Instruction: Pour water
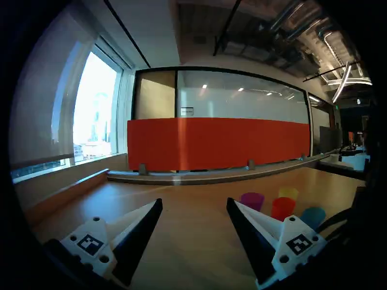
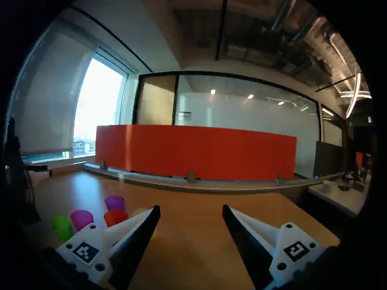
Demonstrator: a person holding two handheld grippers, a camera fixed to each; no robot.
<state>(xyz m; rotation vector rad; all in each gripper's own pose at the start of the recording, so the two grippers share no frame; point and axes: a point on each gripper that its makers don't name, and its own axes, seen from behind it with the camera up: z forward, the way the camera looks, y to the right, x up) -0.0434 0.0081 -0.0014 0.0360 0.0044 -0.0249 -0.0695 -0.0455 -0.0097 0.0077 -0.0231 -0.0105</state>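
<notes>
Claw, left gripper view: the left claw [image 1: 194, 200] is spread wide, both fingers well apart, with nothing held. Bare wooden tabletop [image 1: 193, 237] shows through the gap.
- Four cups stand in a cluster ahead of the claw, off to the right, beyond the right finger's tip.
- The purple cup [image 1: 252, 200] is nearest the gap, just behind the right finger's tip.
- The orange cup [image 1: 283, 208] is to its right, the yellow cup [image 1: 288, 193] is behind the orange one, and the blue cup [image 1: 313, 216] is farthest right.
- All are upright. I cannot tell their contents.
- An orange partition [image 1: 217, 142] runs across far ahead, with a bright window [image 1: 94, 116] to the claw's left.

Right gripper view: the right claw [image 2: 190, 208] is likewise wide open and empty, over the tabletop [image 2: 188, 241].
- The cups here lie ahead and to the left, past the left finger.
- The green cup [image 2: 62, 227] is farthest left, then the pink cup [image 2: 81, 219].
- The purple cup [image 2: 114, 202] stands behind the orange cup [image 2: 115, 217].
- The yellow cup [image 2: 140, 211] is partly hidden by the left finger.
- None touches the claw.
- The orange partition [image 2: 193, 150] stands far ahead.
</notes>
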